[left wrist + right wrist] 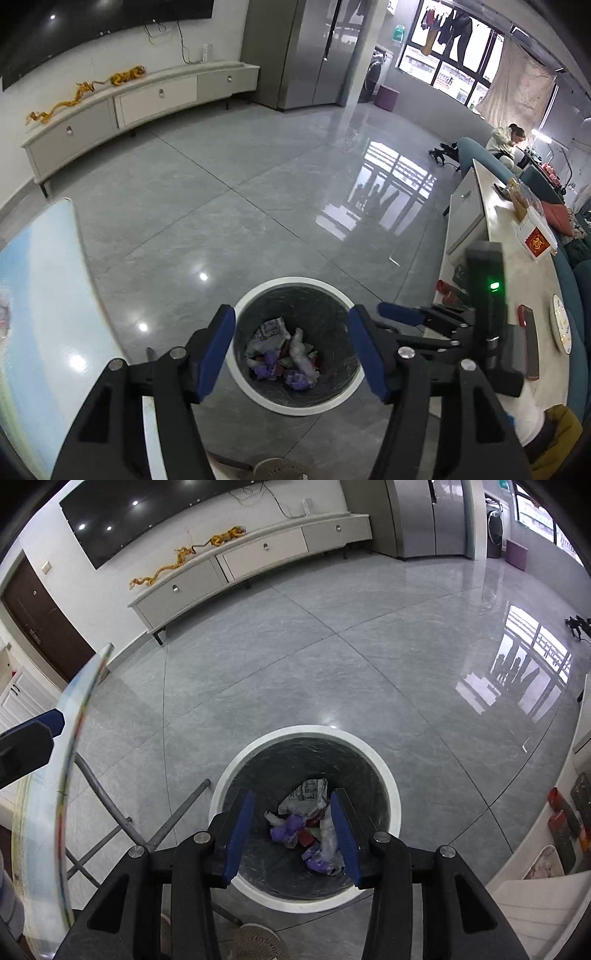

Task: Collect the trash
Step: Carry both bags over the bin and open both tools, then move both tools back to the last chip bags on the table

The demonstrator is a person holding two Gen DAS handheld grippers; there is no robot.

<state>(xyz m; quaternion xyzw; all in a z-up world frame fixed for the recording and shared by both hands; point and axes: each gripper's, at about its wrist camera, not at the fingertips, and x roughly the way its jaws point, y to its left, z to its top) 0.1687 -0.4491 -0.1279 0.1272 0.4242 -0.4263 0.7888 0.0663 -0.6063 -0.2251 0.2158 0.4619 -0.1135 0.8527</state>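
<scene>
Where it lies binned, the trash [308, 827] looks crumpled, white and purple.

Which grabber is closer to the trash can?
Right, though only slightly. The right gripper hangs over the trash can, jaws open and empty. The left gripper is also above it, open and empty, and seems a little farther back.

A waste bin [306, 818] stands on the floor [332, 657], crumpled trash [308, 827] lying in its bottom. A table edge [72, 775] lies to its left, a counter [517, 295] to its right. A low cabinet [255, 557] lines the far wall behind.
</scene>
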